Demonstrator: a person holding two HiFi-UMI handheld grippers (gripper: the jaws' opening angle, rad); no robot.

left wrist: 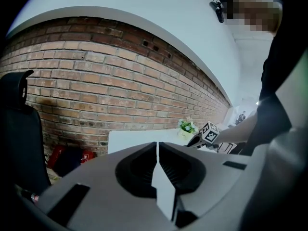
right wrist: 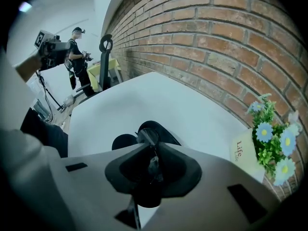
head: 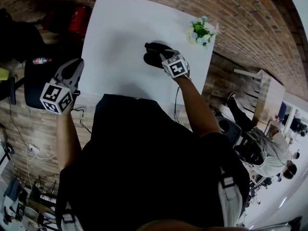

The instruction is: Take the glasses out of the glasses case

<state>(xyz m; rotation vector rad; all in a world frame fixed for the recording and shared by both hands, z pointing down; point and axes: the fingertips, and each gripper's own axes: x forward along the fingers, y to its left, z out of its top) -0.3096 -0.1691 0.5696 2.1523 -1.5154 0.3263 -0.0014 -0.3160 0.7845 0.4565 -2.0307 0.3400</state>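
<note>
On the white table (head: 120, 42) lies a black glasses case (head: 153, 57), dark and hard to read in the head view. My right gripper (head: 162, 57) reaches onto it from the near side. In the right gripper view the case (right wrist: 166, 130) shows just past the jaws, and the right gripper (right wrist: 148, 147) is shut on the glasses (right wrist: 147, 136), one round lens poking up above the fingertips. My left gripper (head: 72, 71) hangs off the table's left edge, away from the case. Its jaws (left wrist: 158, 150) are shut with nothing between them.
A small pot of flowers (head: 201, 32) stands at the table's far right corner, close to the brick wall (right wrist: 226, 37). A black chair (left wrist: 19, 129) and red items (head: 79, 19) sit left of the table. People stand off to the right (head: 269, 148).
</note>
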